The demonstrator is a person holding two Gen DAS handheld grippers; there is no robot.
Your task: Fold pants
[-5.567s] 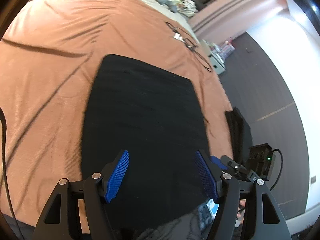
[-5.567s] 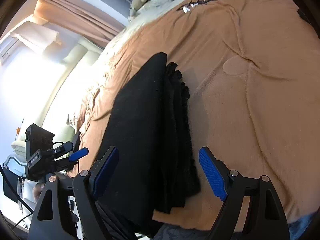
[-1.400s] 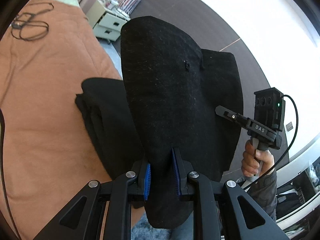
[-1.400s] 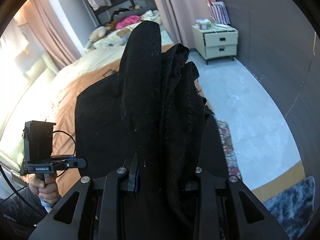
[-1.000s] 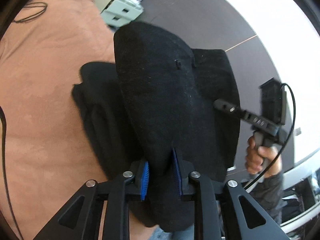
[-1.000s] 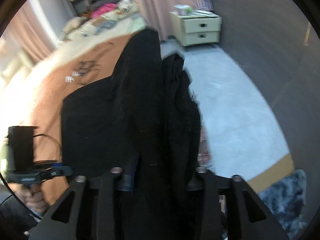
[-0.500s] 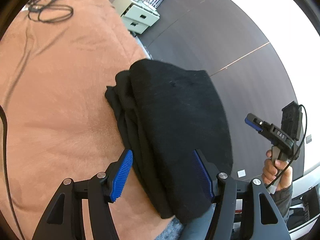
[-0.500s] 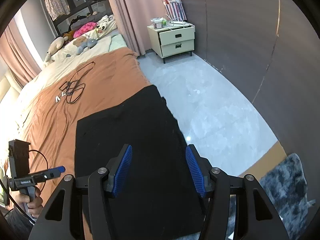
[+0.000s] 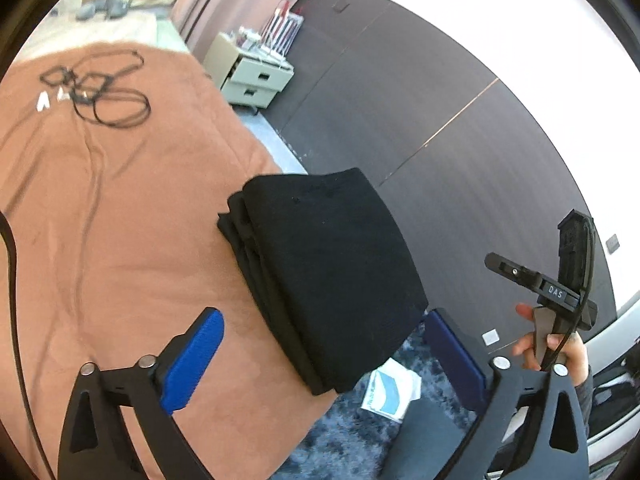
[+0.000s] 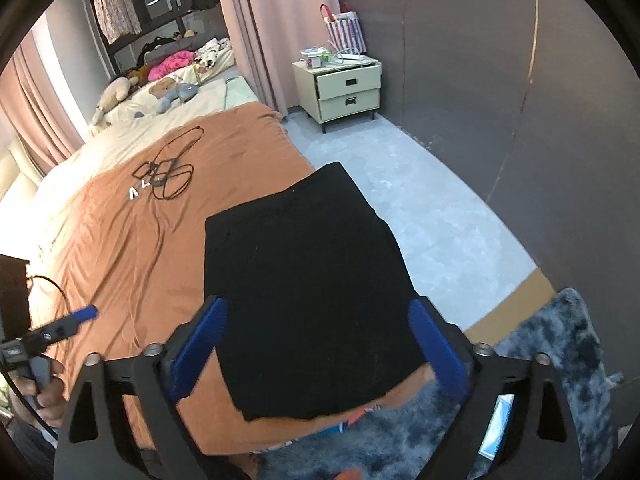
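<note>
The left gripper (image 9: 320,354) hangs with its 2 blue-padded fingers (image 9: 192,360) spread wide and nothing between them. Just ahead of it lie the black pants (image 9: 328,268), folded into a thick stack of layers at the corner of the bed. In the right wrist view the right gripper (image 10: 318,350) is likewise spread, its blue pads (image 10: 200,344) apart on either side of the near edge of the pants (image 10: 308,292) and gripping nothing. The pants rest flat on the orange-brown bedspread (image 10: 132,248), their far side running along the edge of the bed next to the grey floor (image 10: 432,208). Farther up the bedspread lies a coil of black cable (image 10: 168,172), well apart from the pants. Beyond it stuffed toys (image 10: 160,92) sit at the head of the bed, and a cream nightstand (image 10: 344,88) with 2 drawers stands by the dark wall. A shaggy blue-grey rug (image 10: 560,360) lies on the floor below the bed's corner.
</note>
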